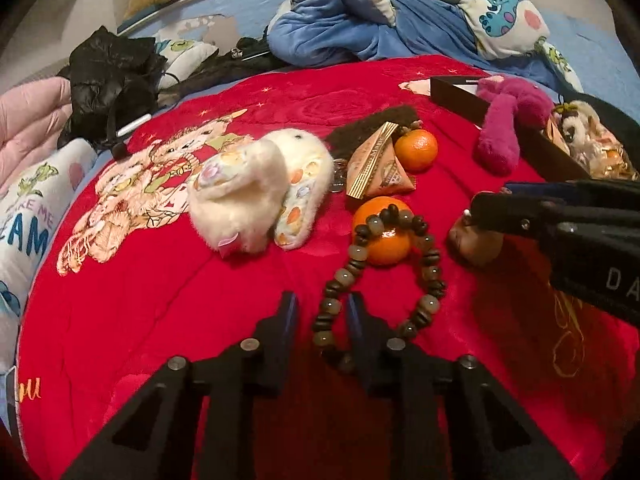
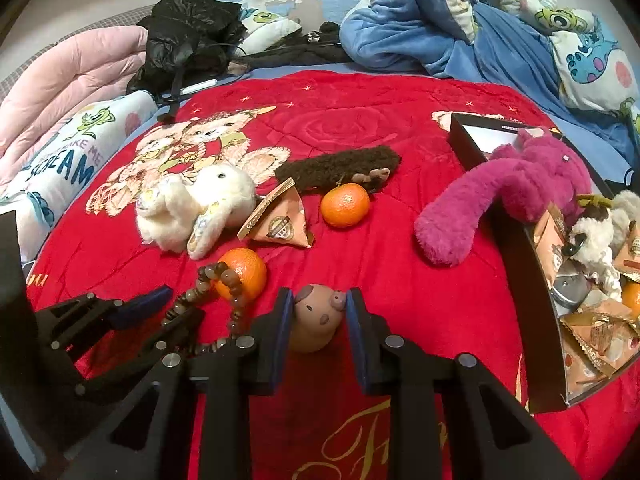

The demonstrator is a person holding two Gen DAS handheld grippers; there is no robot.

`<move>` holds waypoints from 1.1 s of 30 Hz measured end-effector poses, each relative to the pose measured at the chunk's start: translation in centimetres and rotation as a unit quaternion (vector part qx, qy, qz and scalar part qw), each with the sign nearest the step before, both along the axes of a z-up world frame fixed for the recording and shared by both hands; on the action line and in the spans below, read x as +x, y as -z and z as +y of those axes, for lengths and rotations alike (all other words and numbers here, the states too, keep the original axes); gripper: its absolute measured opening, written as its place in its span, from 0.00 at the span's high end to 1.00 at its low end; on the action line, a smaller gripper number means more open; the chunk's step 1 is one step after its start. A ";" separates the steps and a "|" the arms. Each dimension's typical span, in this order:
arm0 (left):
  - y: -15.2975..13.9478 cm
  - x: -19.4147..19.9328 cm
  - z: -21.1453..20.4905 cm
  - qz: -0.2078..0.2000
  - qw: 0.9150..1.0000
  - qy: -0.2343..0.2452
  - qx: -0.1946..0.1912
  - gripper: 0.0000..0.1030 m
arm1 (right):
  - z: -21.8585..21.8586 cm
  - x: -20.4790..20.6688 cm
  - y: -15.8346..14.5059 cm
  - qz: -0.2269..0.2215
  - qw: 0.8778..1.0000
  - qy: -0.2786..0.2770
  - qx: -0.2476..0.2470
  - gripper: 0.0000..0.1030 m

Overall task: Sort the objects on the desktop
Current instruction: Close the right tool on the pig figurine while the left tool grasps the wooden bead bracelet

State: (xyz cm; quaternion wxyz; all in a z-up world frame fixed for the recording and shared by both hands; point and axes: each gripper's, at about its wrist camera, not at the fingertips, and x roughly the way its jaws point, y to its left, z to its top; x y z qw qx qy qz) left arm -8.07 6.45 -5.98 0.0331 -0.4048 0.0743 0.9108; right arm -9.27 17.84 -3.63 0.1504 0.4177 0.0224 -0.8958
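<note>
A bead bracelet (image 1: pixel 430 276) lies on the red blanket (image 1: pixel 168 300), looped over an orange mandarin (image 1: pixel 384 236). My left gripper (image 1: pixel 322 308) stands narrowly open at the near end of the loop. One strand of beads runs between its fingers with a gap at the left pad. In the right wrist view my right gripper (image 2: pixel 316 300) is shut on a small brown animal figurine (image 2: pixel 316 320), both pads against its sides. The left gripper (image 2: pixel 176 304) shows at the left there. A second mandarin (image 2: pixel 345 205), a triangular snack packet (image 2: pixel 282 226) and a white plush rabbit (image 2: pixel 192 208) lie further back.
A black box (image 2: pixel 520 280) at the right holds packets, a small plush and a tin; a magenta plush (image 2: pixel 516 192) hangs over its edge. A brown fuzzy pouch (image 2: pixel 340 168) lies behind the mandarin. Blue bedding, pillows and a black jacket (image 2: pixel 188 28) ring the blanket.
</note>
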 end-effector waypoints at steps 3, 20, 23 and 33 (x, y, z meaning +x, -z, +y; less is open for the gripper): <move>0.0 0.1 0.0 0.001 1.000 0.000 0.001 0.76 | 0.3 -0.1 0.1 -0.004 1.000 0.003 -0.009 0.75; 0.2 0.1 0.2 0.002 1.000 0.001 -0.003 0.76 | -1.3 -0.4 2.9 -0.036 0.999 -0.011 -0.004 0.69; 0.1 0.1 0.1 0.003 1.000 0.001 0.001 0.76 | -1.5 -0.3 2.7 -0.030 1.000 -0.003 -0.004 0.69; -0.9 0.9 -0.1 0.025 1.000 0.015 0.011 0.90 | -0.3 -0.2 1.3 -0.022 0.999 0.004 -0.038 0.69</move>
